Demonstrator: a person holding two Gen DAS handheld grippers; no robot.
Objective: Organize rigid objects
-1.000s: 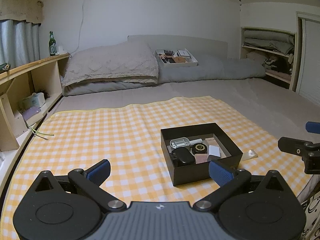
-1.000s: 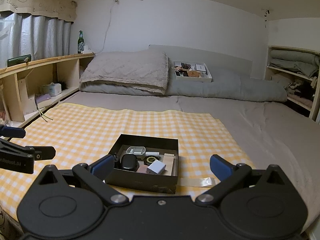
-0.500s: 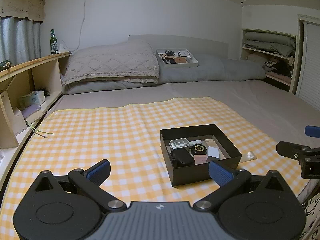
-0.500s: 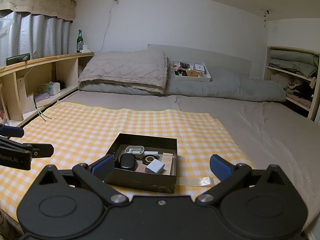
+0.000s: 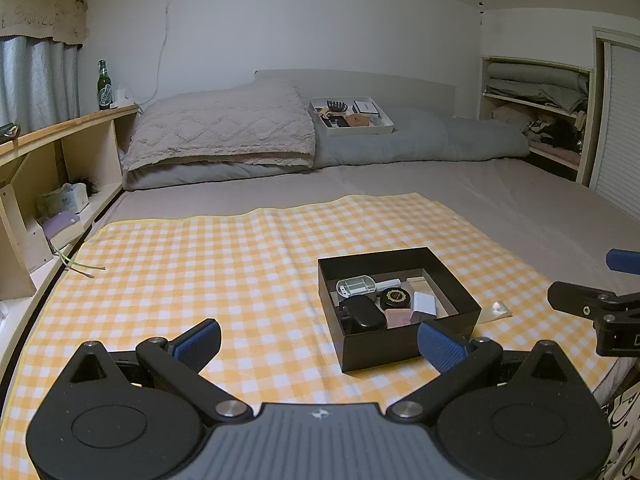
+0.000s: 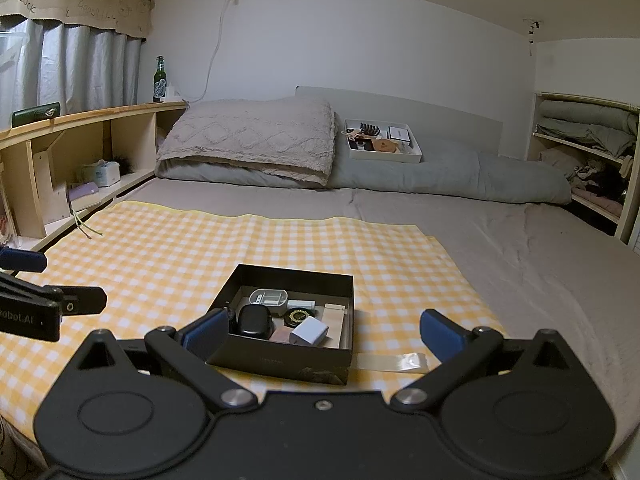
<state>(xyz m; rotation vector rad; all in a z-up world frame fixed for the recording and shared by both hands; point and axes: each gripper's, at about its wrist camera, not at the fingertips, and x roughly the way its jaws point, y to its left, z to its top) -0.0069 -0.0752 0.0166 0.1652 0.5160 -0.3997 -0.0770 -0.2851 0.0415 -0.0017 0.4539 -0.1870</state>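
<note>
An open black box (image 5: 404, 342) (image 6: 280, 360) sits on the yellow checked cloth (image 5: 208, 272) (image 6: 168, 256) on the bed. Inside lie a black case (image 5: 364, 314) (image 6: 254, 320), a grey clear tray (image 5: 354, 285) (image 6: 269, 297), a round black tin (image 5: 395, 297) (image 6: 300, 315), a white block (image 5: 424, 303) (image 6: 310, 330) and a pink piece (image 5: 398, 317). My left gripper (image 5: 318, 344) is open and empty, just in front of the box. My right gripper (image 6: 320, 332) is open and empty, with the box between its blue pads. Each gripper shows at the edge of the other's view.
A strip of clear tape (image 6: 390, 361) (image 5: 496, 310) lies on the cloth right of the box. A white tray (image 5: 351, 117) (image 6: 382, 144) of small items rests on the grey bedding at the back. Wooden shelves (image 5: 60, 168) line the left side. A green bottle (image 5: 103, 86) stands on them.
Both grippers have tilted or pulled back slightly, so the box sits a little lower and closer in both views. Both stay open. Nothing in the box moved.
</note>
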